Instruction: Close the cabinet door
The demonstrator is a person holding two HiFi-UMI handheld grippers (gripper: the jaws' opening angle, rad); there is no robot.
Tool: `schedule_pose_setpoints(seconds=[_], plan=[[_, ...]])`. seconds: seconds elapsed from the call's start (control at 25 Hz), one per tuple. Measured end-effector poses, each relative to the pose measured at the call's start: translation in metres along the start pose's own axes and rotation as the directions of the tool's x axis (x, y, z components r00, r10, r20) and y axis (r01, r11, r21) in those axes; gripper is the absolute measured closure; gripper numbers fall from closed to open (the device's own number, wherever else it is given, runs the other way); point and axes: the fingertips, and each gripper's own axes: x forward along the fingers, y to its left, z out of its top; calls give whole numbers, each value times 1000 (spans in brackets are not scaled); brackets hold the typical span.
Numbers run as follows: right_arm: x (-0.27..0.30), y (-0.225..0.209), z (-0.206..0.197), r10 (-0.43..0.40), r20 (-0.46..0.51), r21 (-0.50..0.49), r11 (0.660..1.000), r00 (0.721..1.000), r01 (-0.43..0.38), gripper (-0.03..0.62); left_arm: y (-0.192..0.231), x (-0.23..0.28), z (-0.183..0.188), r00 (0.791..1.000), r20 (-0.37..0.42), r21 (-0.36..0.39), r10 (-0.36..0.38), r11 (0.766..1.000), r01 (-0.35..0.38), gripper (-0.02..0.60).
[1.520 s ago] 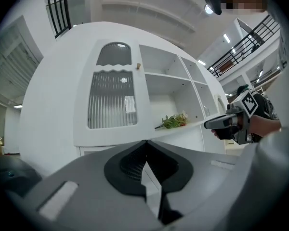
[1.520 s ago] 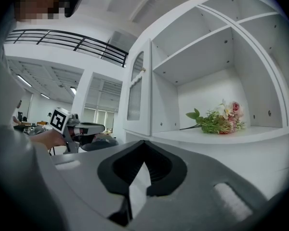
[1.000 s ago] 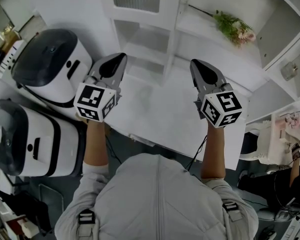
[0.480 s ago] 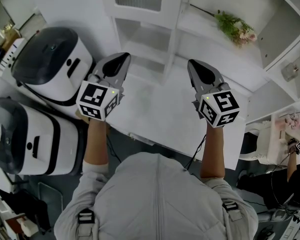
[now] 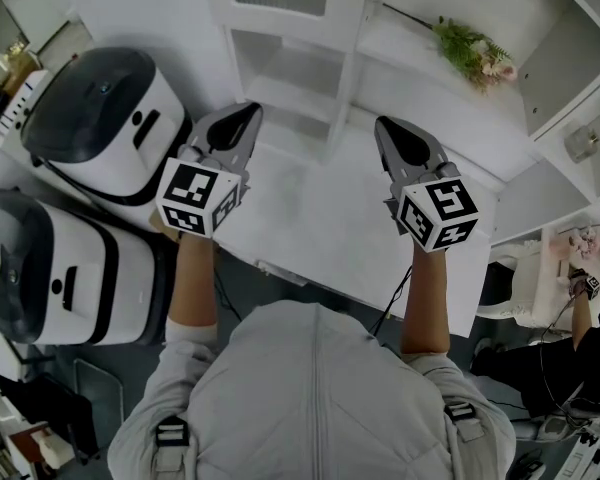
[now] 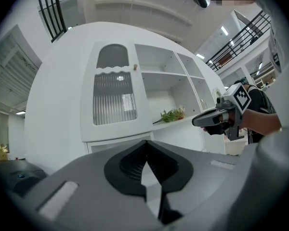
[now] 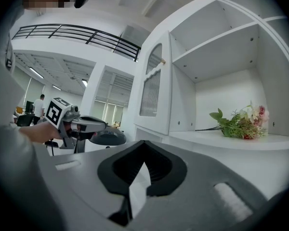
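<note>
Whoever's wearing this rig has on a light grey top (image 5: 315, 398) with a seam or zip down the middle, sleeves (image 5: 185, 340) ending around the elbow, and a black buckle (image 5: 172, 433) on a strap at each shoulder. The left hand-held gripper (image 5: 248, 111) and right hand-held gripper (image 5: 383, 126) are both dark grey and taper to a beak shape. Each has a white cube (image 5: 197, 197) with black square markers at the back. Up close the inner pads (image 6: 130, 163) are black and ribbed, and a thin black cable (image 5: 395, 303) hangs off the right one.
</note>
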Motion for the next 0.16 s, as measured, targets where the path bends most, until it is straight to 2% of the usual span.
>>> schedule_pose_setpoints(seconds=[0.16], plan=[[1,2,1,1,1,-5,1000,1000,-1,594,0,-2,5,1000,23,-12,-10,1000,10,565]])
